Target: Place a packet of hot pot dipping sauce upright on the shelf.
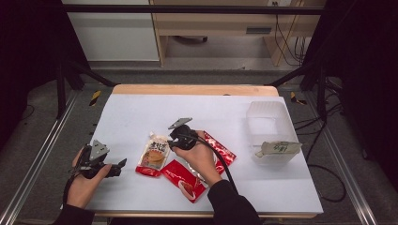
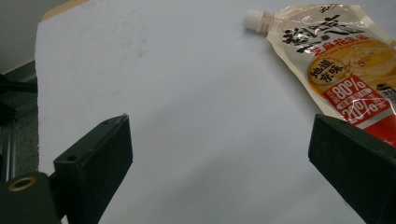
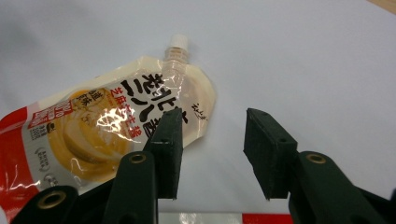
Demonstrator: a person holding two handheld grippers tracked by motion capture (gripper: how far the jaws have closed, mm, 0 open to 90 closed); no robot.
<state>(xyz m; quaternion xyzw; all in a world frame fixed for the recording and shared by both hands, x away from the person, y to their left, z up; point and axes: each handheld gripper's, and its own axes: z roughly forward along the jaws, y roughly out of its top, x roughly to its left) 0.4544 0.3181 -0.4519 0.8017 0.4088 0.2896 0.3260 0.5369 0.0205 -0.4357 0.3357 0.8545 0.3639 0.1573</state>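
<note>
Pouch (image 3: 116, 126) edge beside right claw (image 3: 212, 144); bare table (image 3: 303, 56) beyond.

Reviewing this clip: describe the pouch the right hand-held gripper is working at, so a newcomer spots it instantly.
On the white table, look left of centre, just beside the right hand-held gripper. The spouted pouch lies flat there, cream-coloured with a red bottom and a white screw cap. Its neighbours, the red sachets, are flat and have no spout.

Light is bright and even on my white table (image 1: 141, 112), room around it dark. Glare on the sauce pouch (image 3: 107, 126) foil. High view a bit soft; jaws cast only faint shadows.
</note>
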